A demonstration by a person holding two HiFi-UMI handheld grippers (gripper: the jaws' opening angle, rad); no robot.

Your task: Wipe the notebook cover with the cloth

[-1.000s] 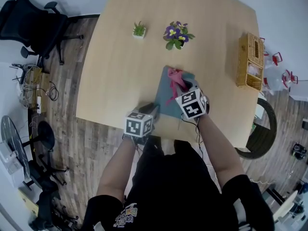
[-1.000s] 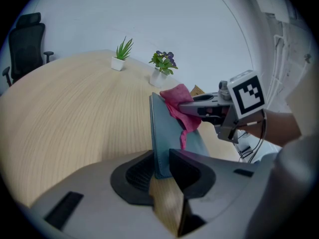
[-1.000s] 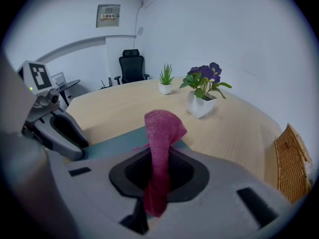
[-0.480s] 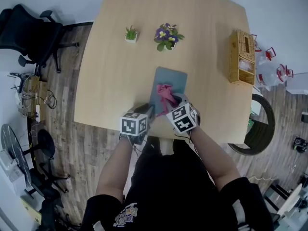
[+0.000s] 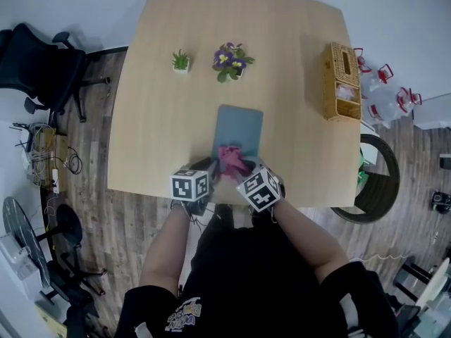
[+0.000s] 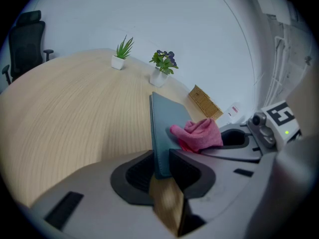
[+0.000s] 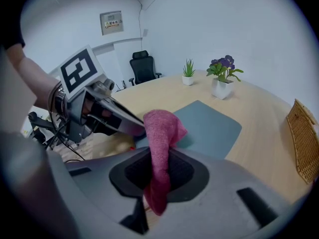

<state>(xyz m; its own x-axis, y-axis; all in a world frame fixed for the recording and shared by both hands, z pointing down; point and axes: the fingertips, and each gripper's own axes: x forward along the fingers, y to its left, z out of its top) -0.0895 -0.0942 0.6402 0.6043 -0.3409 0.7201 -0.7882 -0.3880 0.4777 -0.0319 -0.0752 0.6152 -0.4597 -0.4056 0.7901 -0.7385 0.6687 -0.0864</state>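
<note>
Left gripper [image 6: 162, 166] jaws are narrowly apart and clamped on the near edge of the notebook [image 6: 167, 118]. Right gripper [image 7: 158, 171] jaws are pinched on the pink cloth [image 7: 162, 128], one end hanging down below the pads, the rest bunched above them.

Containers: a wicker basket [image 5: 330, 83] sits at the right edge of the table [image 5: 162, 139], well apart from the notebook. It has something pale inside, too small to tell what. A small white pot [image 5: 181, 61] with a green spiky plant sits at the far side. Just beside it is a second pot with purple flowers [image 5: 230, 58].

The notebook has a plain grey-blue cover. It is closed and lies flat at the near middle of the table, its long side running away from the person. The cloth's bunched end rests on the near end of the cover, between the two grippers. The rest of the cover is bare.
</note>
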